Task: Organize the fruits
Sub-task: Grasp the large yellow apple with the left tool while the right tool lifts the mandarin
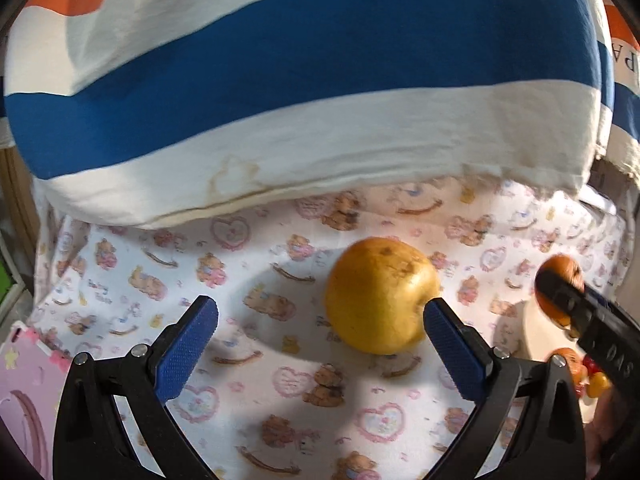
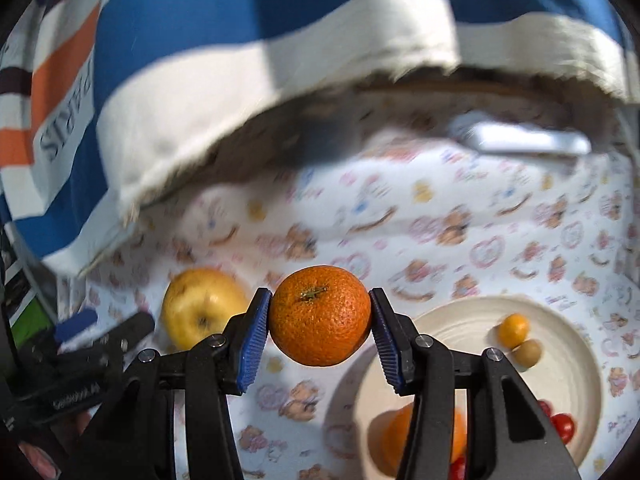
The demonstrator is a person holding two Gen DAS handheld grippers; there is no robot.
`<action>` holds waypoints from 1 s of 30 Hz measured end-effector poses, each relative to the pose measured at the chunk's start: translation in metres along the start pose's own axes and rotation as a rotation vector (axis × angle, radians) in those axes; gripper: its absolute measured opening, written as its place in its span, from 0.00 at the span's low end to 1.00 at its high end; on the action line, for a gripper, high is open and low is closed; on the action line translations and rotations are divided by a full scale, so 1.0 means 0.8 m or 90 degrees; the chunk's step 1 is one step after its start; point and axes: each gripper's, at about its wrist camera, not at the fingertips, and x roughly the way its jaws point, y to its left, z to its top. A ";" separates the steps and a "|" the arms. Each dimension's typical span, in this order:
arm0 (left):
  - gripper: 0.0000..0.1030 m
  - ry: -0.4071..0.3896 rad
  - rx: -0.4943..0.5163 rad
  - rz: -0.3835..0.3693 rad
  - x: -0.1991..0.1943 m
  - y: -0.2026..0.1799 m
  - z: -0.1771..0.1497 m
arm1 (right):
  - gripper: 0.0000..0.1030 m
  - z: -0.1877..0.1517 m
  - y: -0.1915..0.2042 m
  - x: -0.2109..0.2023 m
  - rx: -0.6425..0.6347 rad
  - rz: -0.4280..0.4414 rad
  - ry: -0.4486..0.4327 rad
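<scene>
left claw (image 1: 320, 320) stands wide and released, its blue pads (image 1: 188, 344) clear of everything; the yellow apple (image 1: 378, 294) lies on the bear-print cloth (image 1: 248, 364) just beyond the right-hand pad, not gripped. far behind it a striped cushion (image 1: 280, 80) in white, blue and orange rests on the cloth. at the left edge of this view lies a pink case (image 1: 24, 396).

right claw (image 2: 320, 330) is clenched on the mandarin (image 2: 320, 315), stem up, both ribbed pads pressed to its sides, held above the cloth. to its left lies the apple, to its right the cream plate (image 2: 576, 344), which holds two small yellow-orange fruits (image 2: 514, 330), another orange fruit (image 2: 400, 436) near its close edge and red cherry tomatoes (image 2: 562, 426).
</scene>
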 end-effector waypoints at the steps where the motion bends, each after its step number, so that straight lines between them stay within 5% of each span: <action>1: 0.99 0.005 0.002 -0.012 0.000 -0.004 0.000 | 0.49 0.002 -0.004 -0.006 -0.004 -0.016 -0.019; 4: 0.99 0.068 0.045 0.016 0.010 -0.028 -0.004 | 0.49 0.004 -0.006 -0.006 0.004 -0.028 -0.031; 10: 0.99 0.078 0.040 0.005 0.012 -0.055 -0.003 | 0.49 0.008 -0.023 0.007 0.057 -0.005 -0.011; 17: 0.99 0.118 0.090 0.047 0.046 -0.086 0.015 | 0.49 0.004 -0.031 0.007 0.056 -0.014 -0.021; 30: 0.99 0.100 0.052 0.063 0.091 -0.083 0.017 | 0.49 0.007 -0.033 0.018 0.048 -0.078 -0.009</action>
